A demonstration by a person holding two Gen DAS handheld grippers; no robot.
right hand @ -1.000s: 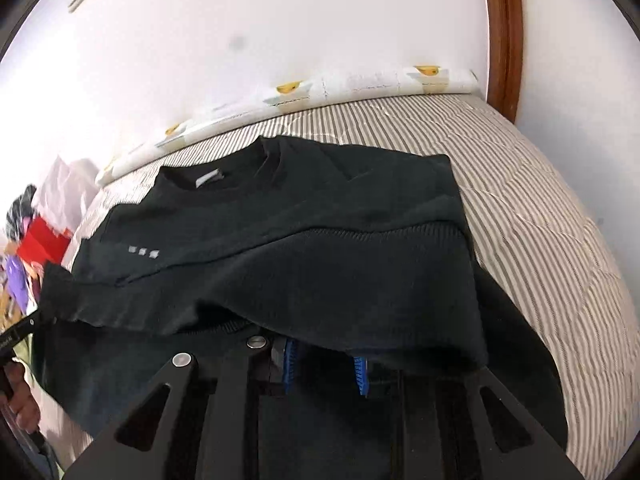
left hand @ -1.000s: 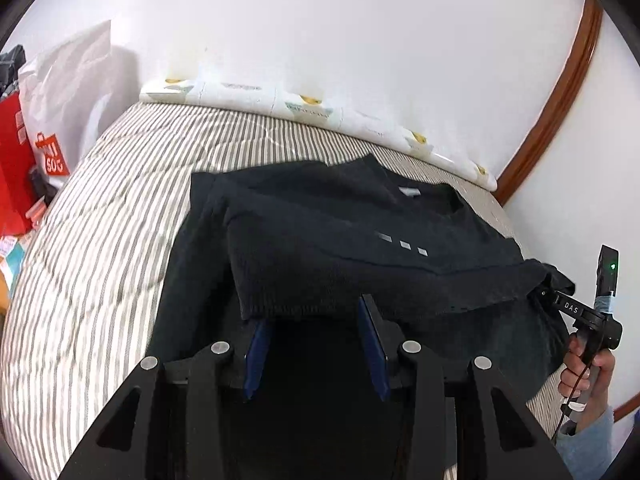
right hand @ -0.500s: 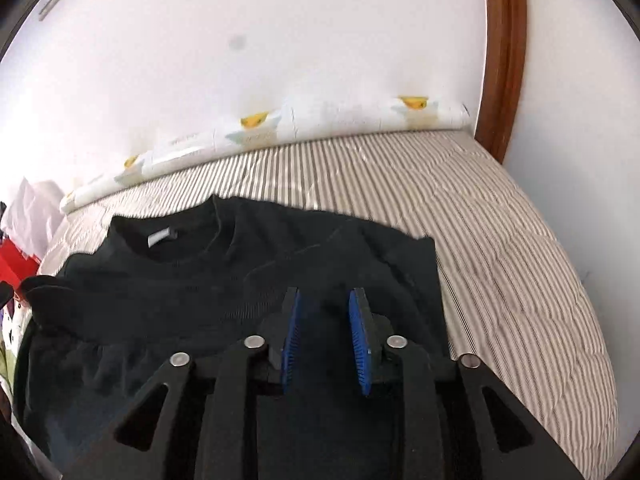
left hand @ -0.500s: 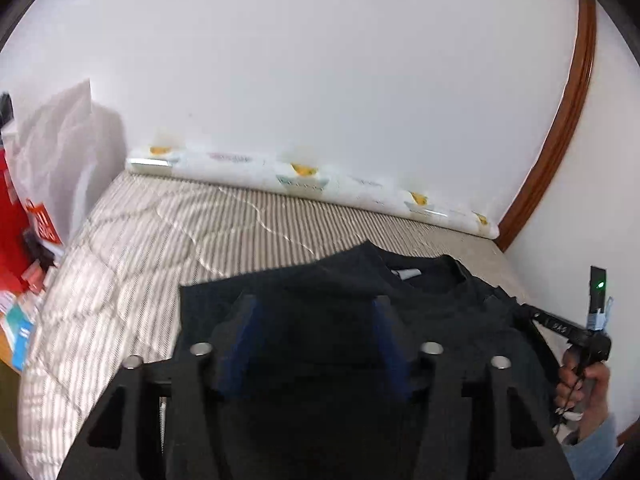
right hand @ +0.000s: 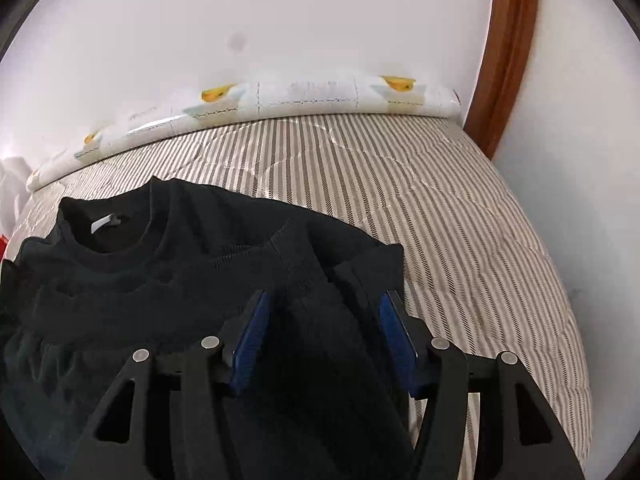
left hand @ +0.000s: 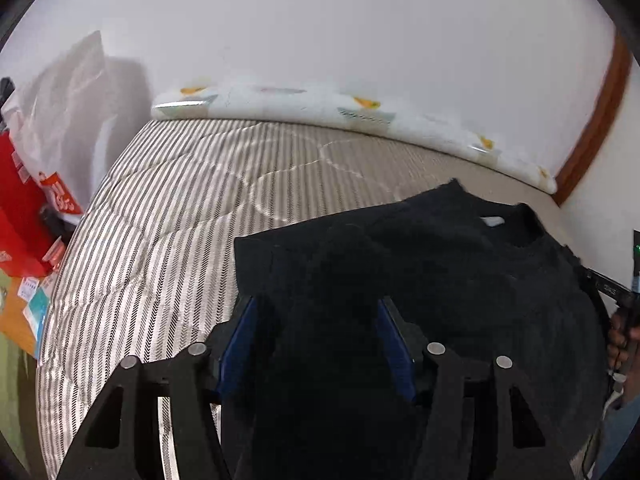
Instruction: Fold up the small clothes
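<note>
A black sweater (left hand: 460, 264) lies on the striped bed (left hand: 180, 220), its lower part folded up toward the collar with the white label (left hand: 493, 221). My left gripper (left hand: 316, 308) hovers over the sweater's left side. Its blue pads stand apart and are closing, with black cloth between them and not pinched. In the right wrist view the sweater (right hand: 160, 280) shows its ribbed hem lying just below the collar label (right hand: 105, 224). My right gripper (right hand: 325, 300) is over the right side, jaws opening, with loose cloth between the pads.
A printed white roll (left hand: 340, 108) lies along the wall at the far edge of the bed (right hand: 460, 220). Red and white bags (left hand: 24, 200) stand to the left. A brown wooden frame (right hand: 508, 52) rises at the right. A person's hand (left hand: 620, 336) shows at the right edge.
Both grippers moved forward over the sweater, bringing its hem up near the collar. The right jaws went from pinching the hem to wide apart. The left jaws also let the cloth loose.
</note>
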